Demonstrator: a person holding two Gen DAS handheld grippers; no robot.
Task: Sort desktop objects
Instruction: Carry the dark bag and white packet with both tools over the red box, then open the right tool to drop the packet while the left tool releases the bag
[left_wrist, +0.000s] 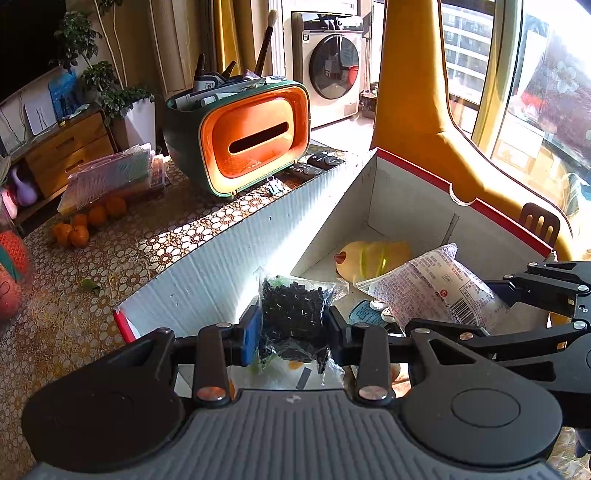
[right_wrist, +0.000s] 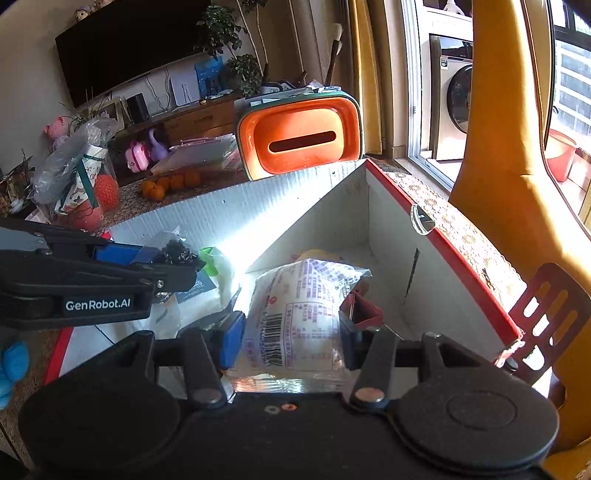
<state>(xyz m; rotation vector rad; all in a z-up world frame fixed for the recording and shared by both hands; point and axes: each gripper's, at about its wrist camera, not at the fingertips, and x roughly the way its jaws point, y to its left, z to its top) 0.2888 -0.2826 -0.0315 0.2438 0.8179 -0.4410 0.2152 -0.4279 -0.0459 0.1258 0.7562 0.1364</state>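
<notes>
My left gripper (left_wrist: 291, 328) is shut on a clear bag of small black parts (left_wrist: 293, 314) and holds it over the open cardboard box (left_wrist: 236, 254). To its right, my right gripper (right_wrist: 291, 339) is shut on a white printed food packet (right_wrist: 299, 321) with a barcode, also over the box. The packet (left_wrist: 432, 291) and the right gripper's black arm show in the left wrist view; the left gripper (right_wrist: 177, 258) with its bag (right_wrist: 177, 253) shows at the left of the right wrist view. A yellow duck toy (left_wrist: 373, 258) lies on the box floor.
An orange and green tissue box holder (left_wrist: 251, 140) with pens stands behind the box on the patterned tablecloth. Two remotes (left_wrist: 317, 164) lie beside it. Oranges (left_wrist: 88, 221) and plastic folders (left_wrist: 114, 177) sit at the left. A chair back (right_wrist: 546, 314) is right of the box.
</notes>
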